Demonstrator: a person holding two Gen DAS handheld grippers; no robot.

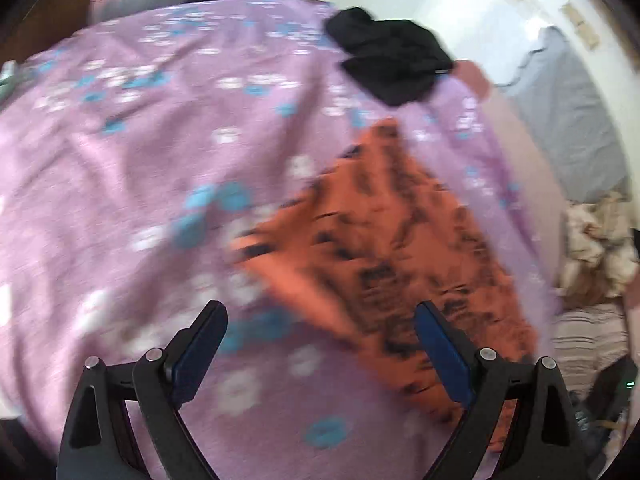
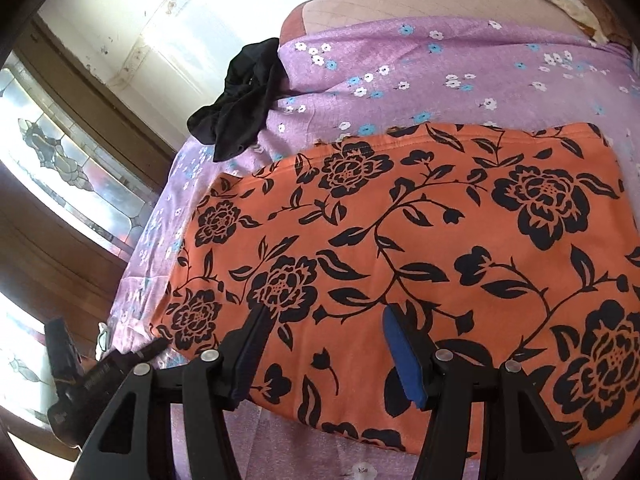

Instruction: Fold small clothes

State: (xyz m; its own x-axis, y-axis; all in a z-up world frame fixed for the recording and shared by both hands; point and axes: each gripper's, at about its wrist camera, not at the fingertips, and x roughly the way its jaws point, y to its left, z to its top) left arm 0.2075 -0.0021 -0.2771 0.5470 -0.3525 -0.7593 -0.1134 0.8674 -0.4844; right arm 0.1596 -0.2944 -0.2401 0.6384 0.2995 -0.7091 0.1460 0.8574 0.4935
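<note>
We see the orange garment (image 2: 420,240) with a black rose-and-leaf print lying flat on the purple floral bedsheet (image 2: 440,76), spread wide, 1 hemmed edge running along its far side in the right wrist view. In the left wrist view the same orange garment (image 1: 392,248) is motion-blurred and sits toward the right part of the bed, near the bed's right edge.

The right gripper (image 2: 324,320) hangs over the near portion of the orange cloth, its 2 fingers spread apart with nothing between them; we can't tell whether the tips touch the fabric. The left gripper (image 1: 320,312) is over the bedsheet (image 1: 140,160) at the near left corner of the garment, fingers wide apart and holding nothing; its right finger overlaps the orange cloth in view, its left finger is over bare sheet.

A crumpled black garment (image 2: 240,100) lies at the far corner of the bed, apart from the orange one, partly hanging over the sheet's edge. The left wrist view also has the black garment (image 1: 390,60), beyond the orange cloth.

Beyond the bed, the right wrist view has a wooden door with stained glass panels (image 2: 60,160). In the left wrist view there's a gray cloth (image 1: 568,120) and a pale bundle of fabric (image 1: 600,248) on the floor to the right.
</note>
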